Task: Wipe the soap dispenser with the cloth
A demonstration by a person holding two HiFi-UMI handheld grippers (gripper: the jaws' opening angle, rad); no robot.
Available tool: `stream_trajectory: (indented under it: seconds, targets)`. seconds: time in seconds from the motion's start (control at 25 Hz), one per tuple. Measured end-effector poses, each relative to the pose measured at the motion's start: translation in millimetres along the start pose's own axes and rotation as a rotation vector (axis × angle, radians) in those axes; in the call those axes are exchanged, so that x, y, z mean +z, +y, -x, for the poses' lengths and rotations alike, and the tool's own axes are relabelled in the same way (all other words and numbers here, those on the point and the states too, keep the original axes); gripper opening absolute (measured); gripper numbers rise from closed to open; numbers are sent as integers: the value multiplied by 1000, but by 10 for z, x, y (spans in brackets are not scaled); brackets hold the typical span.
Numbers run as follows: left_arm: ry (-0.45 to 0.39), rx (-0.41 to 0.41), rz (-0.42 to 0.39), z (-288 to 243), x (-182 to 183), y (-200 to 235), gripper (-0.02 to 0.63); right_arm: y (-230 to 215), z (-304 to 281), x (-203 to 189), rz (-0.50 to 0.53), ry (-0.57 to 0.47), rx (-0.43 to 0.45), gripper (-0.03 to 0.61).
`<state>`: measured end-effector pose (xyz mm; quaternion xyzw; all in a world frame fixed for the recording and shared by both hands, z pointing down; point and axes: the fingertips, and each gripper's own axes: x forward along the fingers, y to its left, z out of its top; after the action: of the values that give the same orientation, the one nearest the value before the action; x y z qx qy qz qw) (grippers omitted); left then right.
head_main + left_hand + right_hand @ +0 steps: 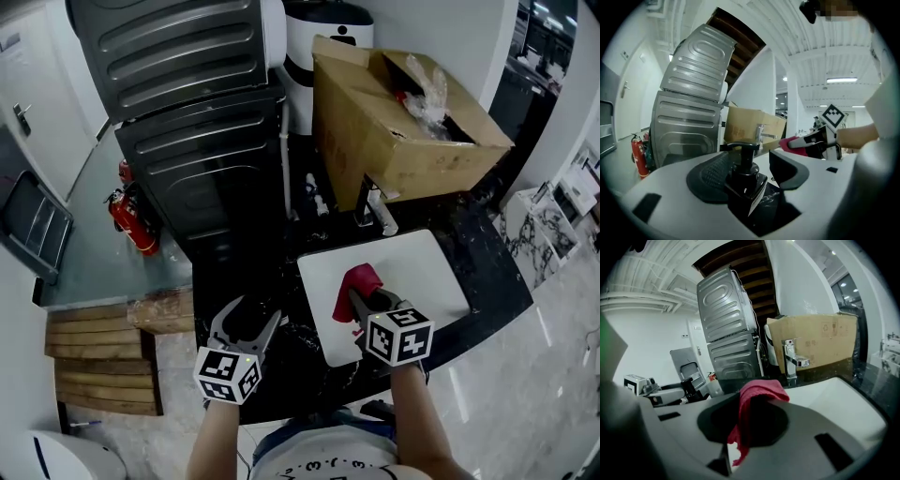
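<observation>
Head view looks down on a big grey machine (187, 103) at the back, with a brown cardboard box (394, 131) beside it on its right. In front of them runs a black counter (492, 258). A white sink (427, 262) is set in it, with a shiny tap (378, 211) at its far edge. Down on the floor to the left lie some wooden boards (98, 361), and a red fire extinguisher (131, 220) is by the machine. Both grippers are held over the near side of the counter. The left gripper (251, 314) is to the left of the sink, and its tongs stand apart. The left gripper view shows the black soap dispenser (743, 180) standing upright on the counter right between those tongs, with a gap on its right side, so nothing squeezes it. The right gripper (367, 298) is over the near left part of the sink. Its tongs are pinched together on the red cloth (359, 284), which sticks out past the tips and hangs down a little. The cloth and the dispenser are apart.
</observation>
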<state>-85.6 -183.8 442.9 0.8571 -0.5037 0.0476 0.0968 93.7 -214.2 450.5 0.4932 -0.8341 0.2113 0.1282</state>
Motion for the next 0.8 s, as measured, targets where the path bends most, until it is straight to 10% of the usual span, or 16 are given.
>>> stream_trajectory:
  seconds: [0.24,0.52,0.8]
  targets:
    - [14,206,6,-79,15,57,174,58,-1,21,14,-2,11,49]
    - [8,201,22,-161,30,25,103,-23,30,5,10,2,-8,49]
    - [-168,-6,408,-141,90,25,103,31,-1,1,16,3,6,49]
